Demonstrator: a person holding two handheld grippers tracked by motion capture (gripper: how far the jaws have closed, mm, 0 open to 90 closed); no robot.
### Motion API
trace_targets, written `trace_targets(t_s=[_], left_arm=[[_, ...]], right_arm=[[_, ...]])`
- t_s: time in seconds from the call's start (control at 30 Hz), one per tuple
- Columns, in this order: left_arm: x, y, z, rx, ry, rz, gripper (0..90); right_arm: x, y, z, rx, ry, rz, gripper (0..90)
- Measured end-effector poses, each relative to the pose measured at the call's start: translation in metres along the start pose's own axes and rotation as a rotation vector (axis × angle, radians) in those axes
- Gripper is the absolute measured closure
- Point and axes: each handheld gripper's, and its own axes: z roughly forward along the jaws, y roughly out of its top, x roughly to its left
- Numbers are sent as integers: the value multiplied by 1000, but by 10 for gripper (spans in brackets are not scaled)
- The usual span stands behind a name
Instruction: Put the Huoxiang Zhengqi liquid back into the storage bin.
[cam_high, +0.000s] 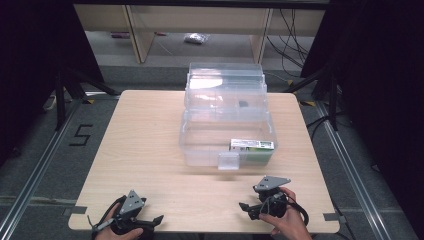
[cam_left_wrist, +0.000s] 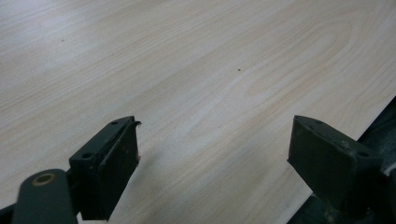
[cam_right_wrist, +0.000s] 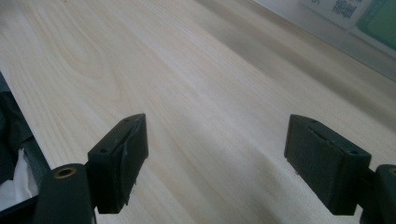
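Fingers of both grippers, left gripper (cam_high: 159, 219) and right gripper (cam_high: 243, 206), are gaping empty, lying low near the table's (cam_high: 150, 140) front edge; the green-labelled box (cam_high: 251, 145) is lying lengthwise along the clear bin's (cam_high: 200, 145) front wall.

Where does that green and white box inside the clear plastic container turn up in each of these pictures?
High view: the green and white box lies in the front right corner of the clear container, right of centre.
Left gripper view: not in it.
Right gripper view: top right corner, behind the container wall.
Shared landmark: the pale wooden table.
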Motion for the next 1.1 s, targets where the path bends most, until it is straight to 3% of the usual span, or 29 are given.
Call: trace_targets(t_s=[0.2, 0.27, 0.3, 0.4, 0.57, 0.6, 0.7, 0.8, 0.83, 0.87, 0.9, 0.97, 1.0, 1.03, 1.1], left_arm=[[-1, 0, 0, -11, 1, -12, 155], [-1, 0, 0, -12, 1, -13, 155], [-1, 0, 0, -12, 1, -12, 155], [-1, 0, 0, -15, 2, -11, 155], [-1, 1, 0, -12, 10, -8, 155], [-1, 1, -1, -12, 11, -6, 155], [-1, 1, 0, -11, 9, -6, 155], [-2, 1, 0, -18, 4, -16, 155], [-1, 1, 0, -11, 10, -3, 155], [-1, 1, 0, -11, 10, -3, 155], [-1, 1, 0, -13, 11, -7, 155], [-1, 1, 0, -13, 10, -8, 155], [-1, 1, 0, -13, 10, -8, 155], [-1, 1, 0, -9, 10, -6, 155], [-1, 1, 0, -13, 9, -11, 155]], right_arm=[[2, -7, -4, 14, -8, 16, 215], [3, -9, -4, -6, -22, 14, 213], [6, -10, -6, 11, -11, 37, 211], [5, -12, -7, 1, -13, 15, 206], [9, -15, -7, 4, -11, 41, 199], [9, -15, -9, 23, -9, 33, 198], [10, -17, -8, 4, -2, 36, 198], [9, -18, -8, -18, -2, 3, 198], [14, -19, -11, 11, 12, 86, 198], [14, -19, -11, 11, 12, 86, 198], [9, -20, -10, -12, 19, 29, 198], [9, -20, -11, 1, 19, 10, 197], [9, -20, -11, 1, 19, 10, 197], [12, -20, -13, 21, 9, 55, 196], [13, -21, -12, 7, 9, 51, 196]])
